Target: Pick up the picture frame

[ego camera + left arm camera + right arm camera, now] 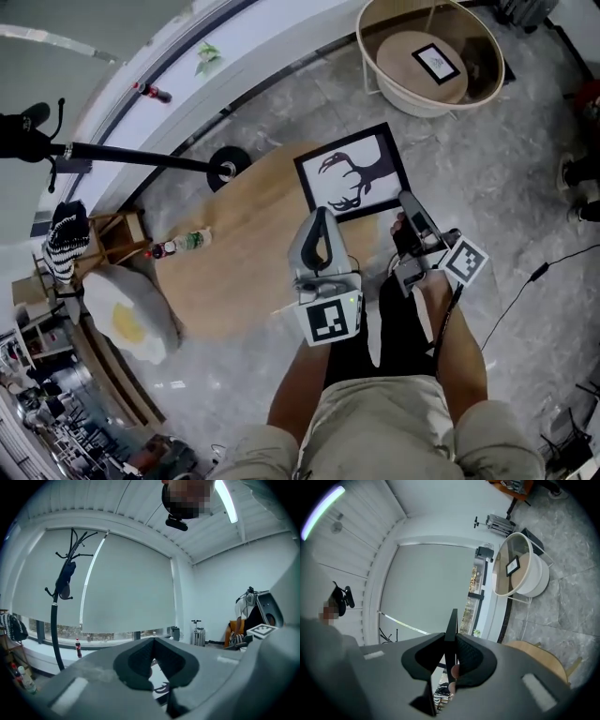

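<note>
The picture frame (352, 173), black-edged with a black antler print on white, hangs above the wooden table (234, 253). My right gripper (405, 202) is shut on its near right edge. In the right gripper view the frame (452, 620) stands edge-on as a thin black strip pinched between the pads, where the right gripper (451, 639) closes. My left gripper (320, 217) sits at the frame's near edge. In the left gripper view its pads meet at the tips of the left gripper (152, 644). Part of the print (158, 680) shows through the gap below; I cannot tell if the left gripper touches the frame.
A bottle (183, 244) lies on the table's left side. A round white basket table (370, 66) with a small framed picture (436, 62) stands at the far right. A black coat stand (131, 157) leans over at the left. An egg-shaped cushion (127, 319) lies at the near left.
</note>
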Tool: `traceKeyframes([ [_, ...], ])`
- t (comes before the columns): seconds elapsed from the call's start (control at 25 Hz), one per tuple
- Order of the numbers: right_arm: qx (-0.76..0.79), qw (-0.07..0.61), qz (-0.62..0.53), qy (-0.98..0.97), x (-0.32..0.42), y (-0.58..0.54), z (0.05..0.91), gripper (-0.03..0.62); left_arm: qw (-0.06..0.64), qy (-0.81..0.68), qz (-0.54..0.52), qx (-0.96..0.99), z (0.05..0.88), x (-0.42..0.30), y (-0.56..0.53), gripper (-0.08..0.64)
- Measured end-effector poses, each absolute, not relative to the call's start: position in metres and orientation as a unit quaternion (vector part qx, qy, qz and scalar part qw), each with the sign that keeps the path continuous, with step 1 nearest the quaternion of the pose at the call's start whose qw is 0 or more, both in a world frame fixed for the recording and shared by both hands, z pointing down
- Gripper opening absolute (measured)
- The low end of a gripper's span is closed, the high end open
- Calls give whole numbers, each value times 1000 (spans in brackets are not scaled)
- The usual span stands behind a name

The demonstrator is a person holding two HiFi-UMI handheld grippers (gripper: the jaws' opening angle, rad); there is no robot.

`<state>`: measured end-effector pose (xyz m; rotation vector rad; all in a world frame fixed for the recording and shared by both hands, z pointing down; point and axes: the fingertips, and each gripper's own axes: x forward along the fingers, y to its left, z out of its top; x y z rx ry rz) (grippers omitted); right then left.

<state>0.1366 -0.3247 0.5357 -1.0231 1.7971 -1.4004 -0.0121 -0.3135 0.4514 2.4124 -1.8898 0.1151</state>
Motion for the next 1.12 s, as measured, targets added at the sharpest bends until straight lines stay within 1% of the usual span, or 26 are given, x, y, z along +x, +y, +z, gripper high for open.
traceKeyframes([
  [0.28,-408,315,-481,709,137,-318,468,75,28,-619,29,784,401,-21,-301,5],
  [0.6,-439,302,-396,748,141,-309,386,75,23,-615,-1,788,342,-28,-293,5],
  [0.88,-454,299,-344,765,141,-304,338,75,-4,-612,-25,790,300,-30,-288,5],
  [1.12,-486,271,-274,784,130,-287,307,75,-27,-609,-40,791,275,-39,-275,5],
])
